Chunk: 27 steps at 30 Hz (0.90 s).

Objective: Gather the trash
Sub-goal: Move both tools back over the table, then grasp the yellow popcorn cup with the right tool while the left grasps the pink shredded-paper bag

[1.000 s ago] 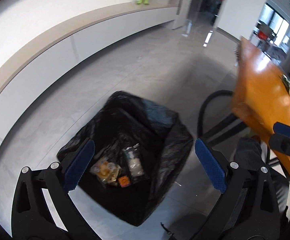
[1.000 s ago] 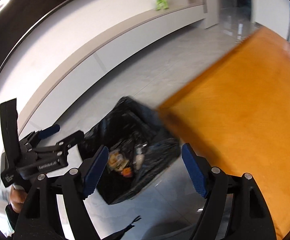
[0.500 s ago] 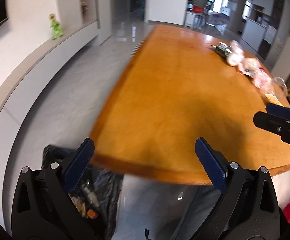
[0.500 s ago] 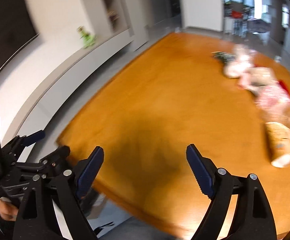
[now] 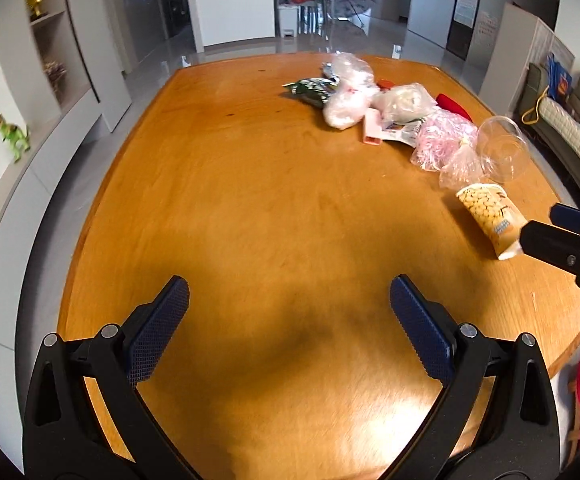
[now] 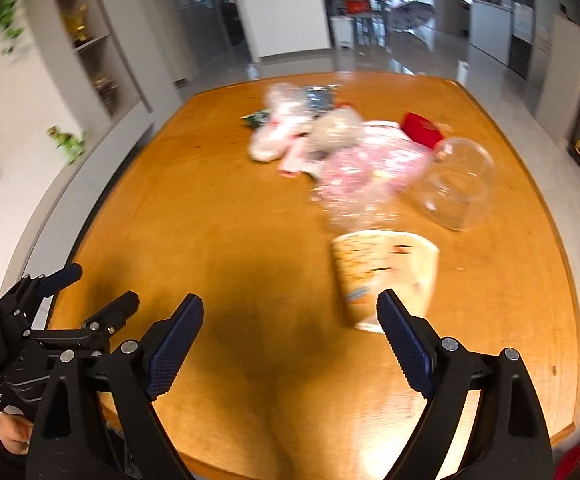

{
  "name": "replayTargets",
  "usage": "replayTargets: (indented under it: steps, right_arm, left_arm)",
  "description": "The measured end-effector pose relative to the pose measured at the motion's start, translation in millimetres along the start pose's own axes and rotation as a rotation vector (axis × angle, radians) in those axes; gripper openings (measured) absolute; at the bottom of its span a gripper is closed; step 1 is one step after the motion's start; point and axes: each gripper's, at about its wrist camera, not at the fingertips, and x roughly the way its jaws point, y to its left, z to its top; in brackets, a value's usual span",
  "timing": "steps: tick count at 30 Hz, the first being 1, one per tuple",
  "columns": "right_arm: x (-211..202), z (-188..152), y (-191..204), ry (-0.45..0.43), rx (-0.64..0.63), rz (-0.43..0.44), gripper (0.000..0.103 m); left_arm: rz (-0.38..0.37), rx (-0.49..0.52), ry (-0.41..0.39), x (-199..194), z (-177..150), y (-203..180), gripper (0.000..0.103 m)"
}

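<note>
View swung from bin to table [image 5: 225, 184], trash pile [image 5: 402, 120] ahead

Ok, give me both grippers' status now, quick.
Left gripper: open, holding nothing, over the table.
Right gripper: open, holding nothing, near the paper cup.

Both views look forward and down from above the near edge of the wooden surface [image 5: 249, 208]. The left view sits left and farther back, the right view nearer the paper cup [image 6: 386, 272]. Both share the trash pile [image 5: 390, 116] ahead and the clear cup [image 6: 456, 184].
</note>
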Motion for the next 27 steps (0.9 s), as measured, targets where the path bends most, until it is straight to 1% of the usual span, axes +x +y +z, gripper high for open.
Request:
replayTargets:
  steps: [1,2,7,11,13,14,16,17,21,24,27]
  right_arm:
    - [2,1,-9,0.004,0.018,-0.022,0.089]
    - [7,3,-20,0.015,0.045,-0.047,0.089]
    - [41,8,-61,0.1,0.139,-0.075,0.089]
    - [69,8,-74,0.151,0.17,-0.084,0.089]
    - [79,8,-79,0.166,0.173,-0.07,0.088]
    - [82,8,-82,0.17,0.174,-0.061,0.086]
    - [86,7,-86,0.18,0.175,-0.03,0.06]
    - [87,6,-88,0.192,0.179,-0.016,0.055]
    - [80,2,-95,0.195,0.18,-0.014,0.054]
    - [70,-4,-101,0.181,0.182,-0.02,0.054]
    - [59,-9,-103,0.161,0.158,-0.041,0.054]
  left_arm:
    - [0.004,0.009,0.003,3,5,-5,0.097]
    - [0.024,0.018,0.009,10,15,-12,0.097]
    - [0.092,0.042,0.01,27,46,-32,0.097]
    - [0.085,0.068,0.035,48,70,-51,0.097]
    - [0.077,0.095,0.046,57,81,-63,0.097]
    - [0.081,0.11,0.051,63,87,-71,0.097]
    - [0.059,0.13,0.06,72,100,-85,0.097]
    - [0.044,0.134,0.066,76,104,-90,0.097]
    - [-0.025,0.15,0.107,95,121,-116,0.097]
    - [-0.045,0.164,0.134,110,130,-137,0.097]
    - [-0.059,0.171,0.157,125,138,-155,0.097]
